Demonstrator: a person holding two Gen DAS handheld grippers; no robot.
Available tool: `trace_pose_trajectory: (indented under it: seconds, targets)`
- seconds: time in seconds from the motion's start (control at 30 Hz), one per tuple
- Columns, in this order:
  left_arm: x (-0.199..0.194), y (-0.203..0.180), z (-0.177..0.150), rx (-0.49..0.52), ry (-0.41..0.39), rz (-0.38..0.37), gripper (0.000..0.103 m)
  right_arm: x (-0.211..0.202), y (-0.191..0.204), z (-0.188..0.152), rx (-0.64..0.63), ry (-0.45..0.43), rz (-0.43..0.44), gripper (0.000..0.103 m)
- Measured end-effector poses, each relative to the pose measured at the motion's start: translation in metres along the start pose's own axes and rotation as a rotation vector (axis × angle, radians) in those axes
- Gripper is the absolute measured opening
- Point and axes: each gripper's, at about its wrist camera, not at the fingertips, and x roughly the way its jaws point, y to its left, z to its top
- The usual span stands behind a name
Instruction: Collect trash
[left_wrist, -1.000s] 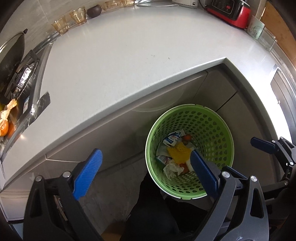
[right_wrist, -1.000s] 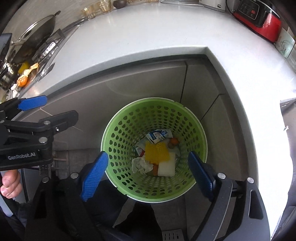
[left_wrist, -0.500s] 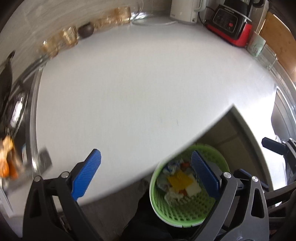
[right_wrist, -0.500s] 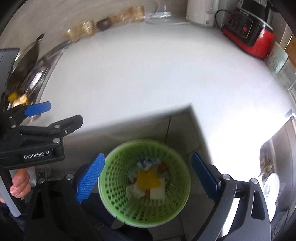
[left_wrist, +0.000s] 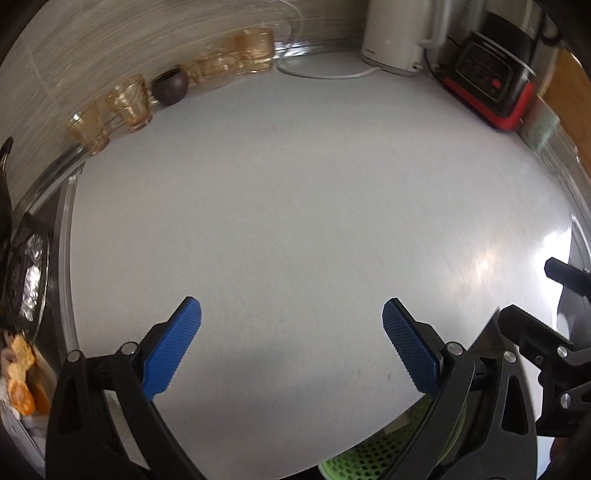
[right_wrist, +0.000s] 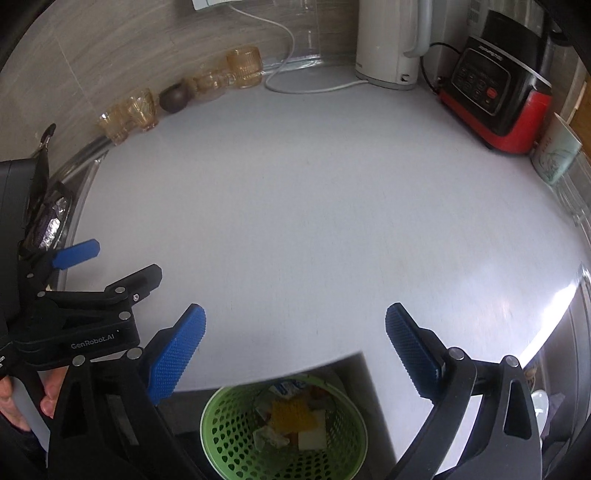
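A green perforated basket (right_wrist: 225, 439) stands on the floor below the counter's front edge. It holds trash: a yellow piece (right_wrist: 291, 415), a crumpled white tissue (right_wrist: 271, 437), a white block (right_wrist: 312, 437) and a small carton (right_wrist: 288, 387). My right gripper (right_wrist: 295, 312) hangs over the white countertop (right_wrist: 314, 221); its jaws are opening and nothing is between them. Beside it, my left gripper (left_wrist: 291, 310) is open and empty over the same counter, and only a sliver of the basket (left_wrist: 369, 458) shows under it.
Along the back wall stand amber glasses (right_wrist: 243, 66), a dark bowl (right_wrist: 173, 98), a white kettle (right_wrist: 388, 40) with its cord, a red and black appliance (right_wrist: 495, 96) and a mug (right_wrist: 557, 151). A stove (left_wrist: 26, 273) with orange peel (left_wrist: 22, 391) lies at the left.
Both grippers have lifted and moved forward from over the basket to over the countertop. The basket has slid to the bottom edge of both views. The right jaws stand slightly wider.
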Motion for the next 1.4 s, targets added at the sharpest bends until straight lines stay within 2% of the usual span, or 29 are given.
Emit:
trace_pose_trajectory:
  seconds: [0.17,0.33,0.6,0.9,1.07,1.4]
  targets:
    - [-0.007,-0.004,0.001,-0.108,-0.016,0.043,0.094,-0.003,-0.004,0.014,-0.074,-0.024,0.047,0.097]
    - [-0.042,-0.021,-0.003,-0.222,-0.09,0.102,0.094,-0.023,-0.016,0.021,-0.159,-0.069,0.079,0.097]
    - [-0.125,-0.061,-0.002,-0.297,-0.27,0.229,0.095,-0.09,-0.036,0.038,-0.275,-0.236,0.163,0.101]
    - [-0.19,-0.081,0.001,-0.354,-0.384,0.308,0.095,-0.157,-0.054,0.049,-0.315,-0.371,0.206,0.101]
    - [-0.207,-0.088,0.006,-0.35,-0.406,0.306,0.095,-0.179,-0.068,0.048,-0.288,-0.434,0.212,0.101]
    - [-0.207,-0.096,0.012,-0.323,-0.402,0.282,0.095,-0.182,-0.083,0.041,-0.249,-0.419,0.182,0.101]
